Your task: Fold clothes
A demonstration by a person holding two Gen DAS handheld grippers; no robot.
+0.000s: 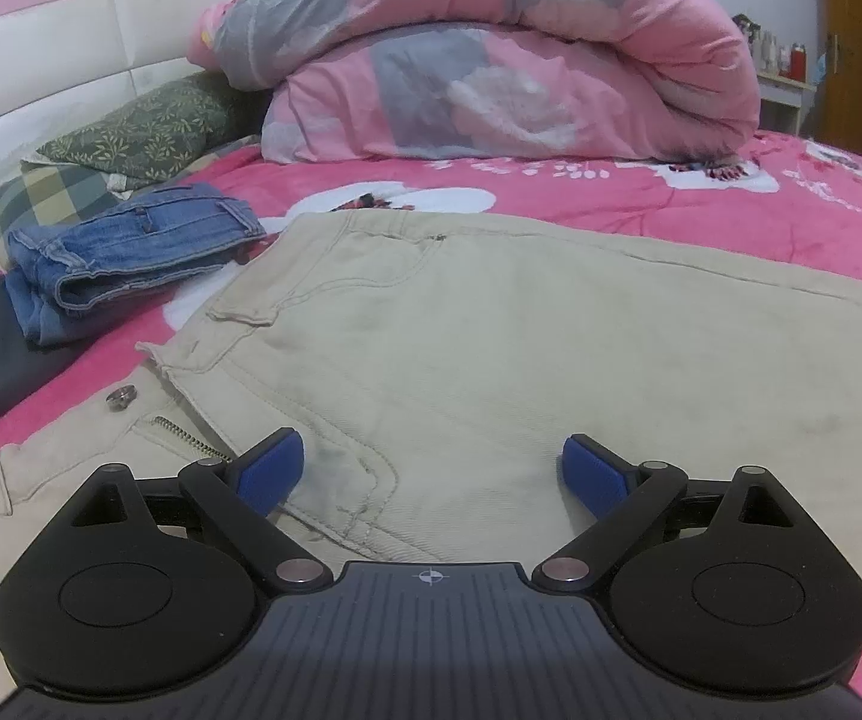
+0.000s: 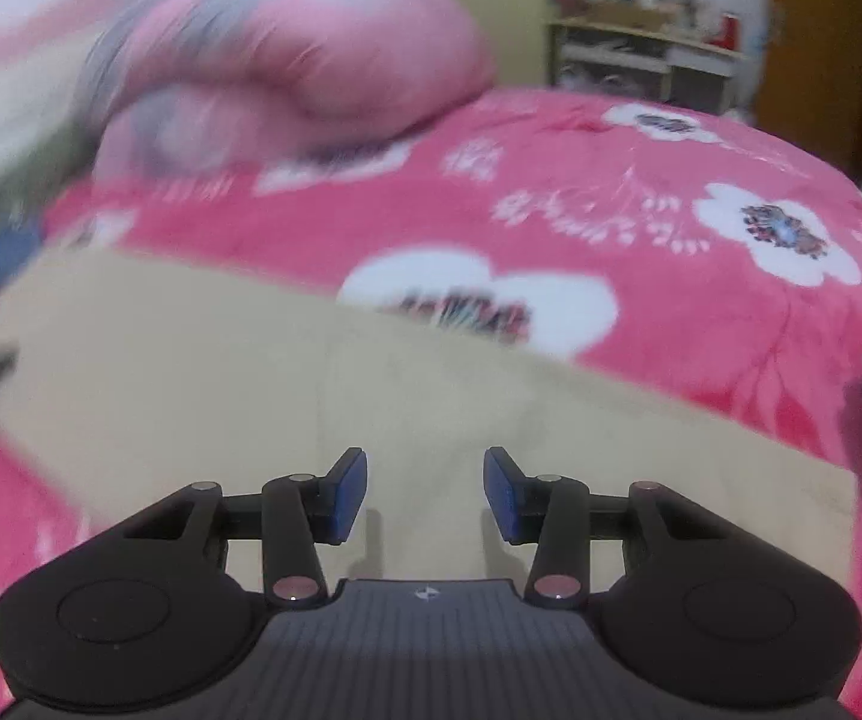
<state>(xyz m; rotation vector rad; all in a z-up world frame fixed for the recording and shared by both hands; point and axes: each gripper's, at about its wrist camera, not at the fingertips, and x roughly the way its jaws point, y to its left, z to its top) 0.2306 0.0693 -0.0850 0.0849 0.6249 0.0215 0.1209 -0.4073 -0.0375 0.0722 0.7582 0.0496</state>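
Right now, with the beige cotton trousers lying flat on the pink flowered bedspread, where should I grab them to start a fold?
Probably the waistband edge of the beige cotton trousers, coming from the zip side. That hem curls up off the pink flowered bedspread, so a finger can slide under it; the flat middle offers no such lip. The open left gripper is already beside it.

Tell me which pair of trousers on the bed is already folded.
The blue jeans, folded into a compact bundle beside the pillows. The beige trousers lie spread flat under the left gripper, fly open.
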